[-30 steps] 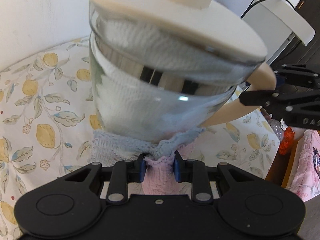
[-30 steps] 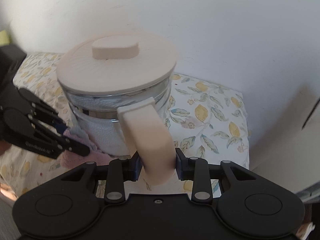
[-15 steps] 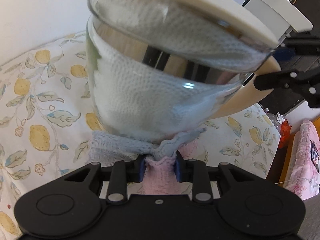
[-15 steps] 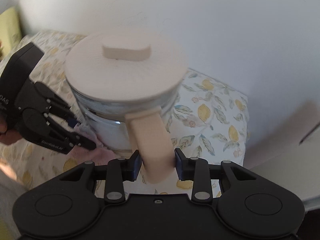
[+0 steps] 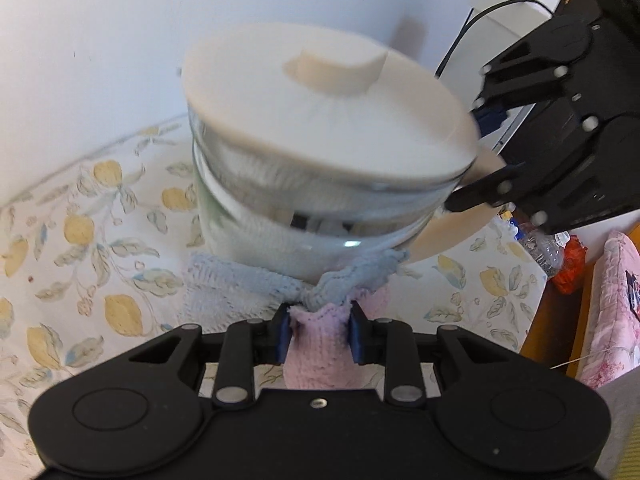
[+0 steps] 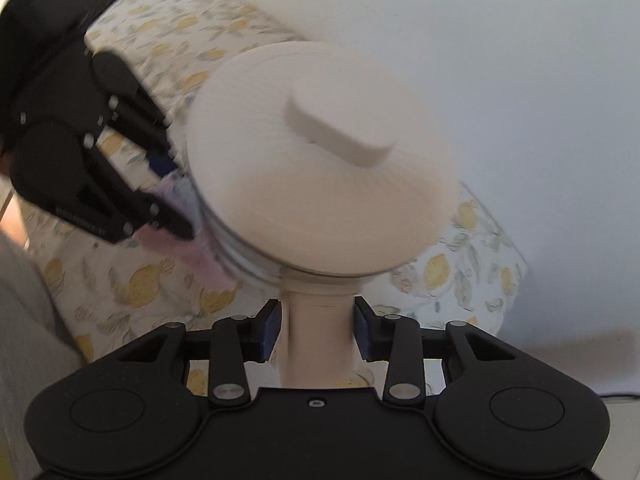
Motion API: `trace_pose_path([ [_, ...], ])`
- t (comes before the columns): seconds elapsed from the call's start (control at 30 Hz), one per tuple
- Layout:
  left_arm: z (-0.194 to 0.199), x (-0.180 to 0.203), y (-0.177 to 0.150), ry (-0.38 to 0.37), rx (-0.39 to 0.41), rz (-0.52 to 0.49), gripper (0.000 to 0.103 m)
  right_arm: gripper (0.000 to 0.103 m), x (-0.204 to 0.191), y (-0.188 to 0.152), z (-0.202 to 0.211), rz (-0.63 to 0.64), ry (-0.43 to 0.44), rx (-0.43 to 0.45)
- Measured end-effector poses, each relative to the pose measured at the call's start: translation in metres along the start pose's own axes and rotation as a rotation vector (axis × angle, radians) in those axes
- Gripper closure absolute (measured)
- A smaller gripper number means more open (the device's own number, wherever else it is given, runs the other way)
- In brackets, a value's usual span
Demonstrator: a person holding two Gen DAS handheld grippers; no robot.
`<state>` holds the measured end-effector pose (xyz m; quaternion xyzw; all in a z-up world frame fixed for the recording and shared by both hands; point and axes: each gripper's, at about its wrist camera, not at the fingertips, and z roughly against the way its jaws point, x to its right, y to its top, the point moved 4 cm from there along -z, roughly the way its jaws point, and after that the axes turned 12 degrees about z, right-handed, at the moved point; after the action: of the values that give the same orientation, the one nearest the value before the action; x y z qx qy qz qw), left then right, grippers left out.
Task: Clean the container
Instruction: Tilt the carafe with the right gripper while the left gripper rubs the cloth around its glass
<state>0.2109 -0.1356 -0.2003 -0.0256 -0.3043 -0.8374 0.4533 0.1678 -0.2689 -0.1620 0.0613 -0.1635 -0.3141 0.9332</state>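
A glass container (image 5: pixel 288 236) with a cream lid (image 5: pixel 324 120) (image 6: pixel 316 192) and a cream handle (image 6: pixel 320 340) is held tilted above the lemon-print cloth. White paper towel shows through its glass wall. My right gripper (image 6: pixel 316 330) is shut on the handle and appears at the right of the left wrist view (image 5: pixel 496 152). My left gripper (image 5: pixel 320 330) is shut on a pink and blue knitted cloth (image 5: pixel 316 312), which presses against the container's lower wall. In the right wrist view the left gripper (image 6: pixel 168 196) sits at the container's left side with the cloth (image 6: pixel 188 216).
A lemon-print tablecloth (image 5: pixel 80 264) covers the table, with a white wall (image 5: pixel 100 40) close behind. To the right, off the table, are a white appliance with a black cable (image 5: pixel 492 12), a plastic bottle (image 5: pixel 540 244) and pink floral fabric (image 5: pixel 616 304).
The container has rolled with the right gripper, so the lid's top now faces both cameras more. The left gripper rose slightly, the cloth still against the glass.
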Motion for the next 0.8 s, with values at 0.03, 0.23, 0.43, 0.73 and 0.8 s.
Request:
trace_pose_path([
  [0.03,0.004,0.002,0.002,-0.002,0.008,0.000,0.076,0.062,-0.001,0.001,0.000,0.021,-0.006,-0.006],
  [0.23,0.020,0.008,0.009,0.003,0.039,0.016,0.076,0.064,0.000,0.000,0.000,0.087,0.010,0.009],
  [0.43,0.038,0.016,0.016,-0.005,0.074,0.039,0.076,0.062,0.000,-0.004,0.002,0.174,0.025,0.031],
  [0.73,0.040,0.024,0.016,0.050,0.080,0.057,0.076,0.063,0.000,-0.011,0.005,0.330,-0.005,0.121],
  [0.8,0.036,0.024,0.014,0.053,0.075,0.068,0.076,0.063,0.001,-0.011,0.005,0.344,0.004,0.125],
])
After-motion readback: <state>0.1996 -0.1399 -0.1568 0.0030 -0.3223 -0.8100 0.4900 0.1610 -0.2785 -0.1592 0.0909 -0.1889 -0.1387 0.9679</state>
